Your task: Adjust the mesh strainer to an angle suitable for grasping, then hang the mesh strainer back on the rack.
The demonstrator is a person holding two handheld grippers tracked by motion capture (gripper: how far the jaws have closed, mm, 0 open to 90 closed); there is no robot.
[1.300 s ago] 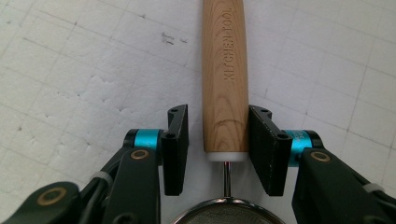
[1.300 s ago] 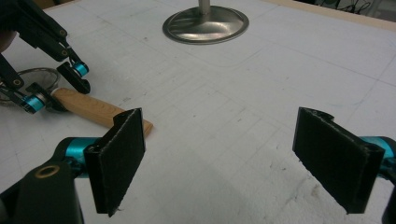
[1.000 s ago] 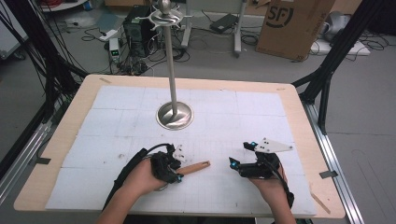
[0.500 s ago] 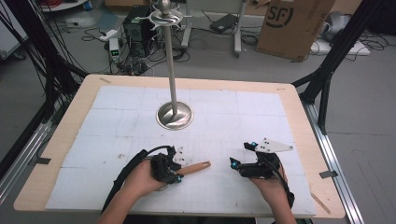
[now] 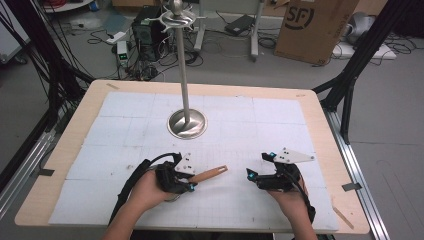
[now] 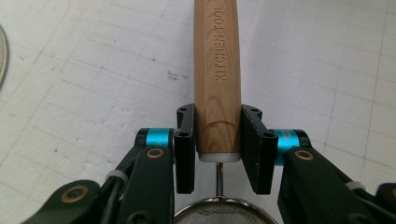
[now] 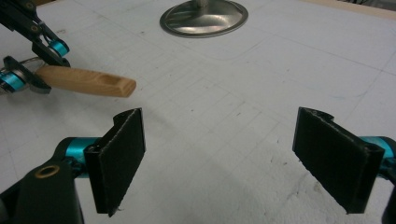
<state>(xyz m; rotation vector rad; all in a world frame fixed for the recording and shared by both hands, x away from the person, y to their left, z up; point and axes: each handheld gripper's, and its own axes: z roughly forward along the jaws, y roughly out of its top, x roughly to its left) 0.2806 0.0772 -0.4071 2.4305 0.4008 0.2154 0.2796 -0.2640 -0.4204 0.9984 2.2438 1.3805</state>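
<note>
little has moved since the earlier frame: the left gripper (image 6: 217, 149) still clamps the strainer's wooden handle (image 6: 217, 74) near its mesh end, handle pointing toward 2 o'clock across the gridded mat (image 5: 235, 127). the right gripper (image 7: 231, 161) waits with jaws wide apart, empty. to hang it well on the hook stand (image 5: 187, 122) at 12 o'clock, keep the grip square. both hands rest low at 6 o'clock.

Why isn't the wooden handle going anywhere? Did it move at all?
No. The wooden handle sits at the same spot before the metal stand base as earlier, clamped in the left gripper.
</note>
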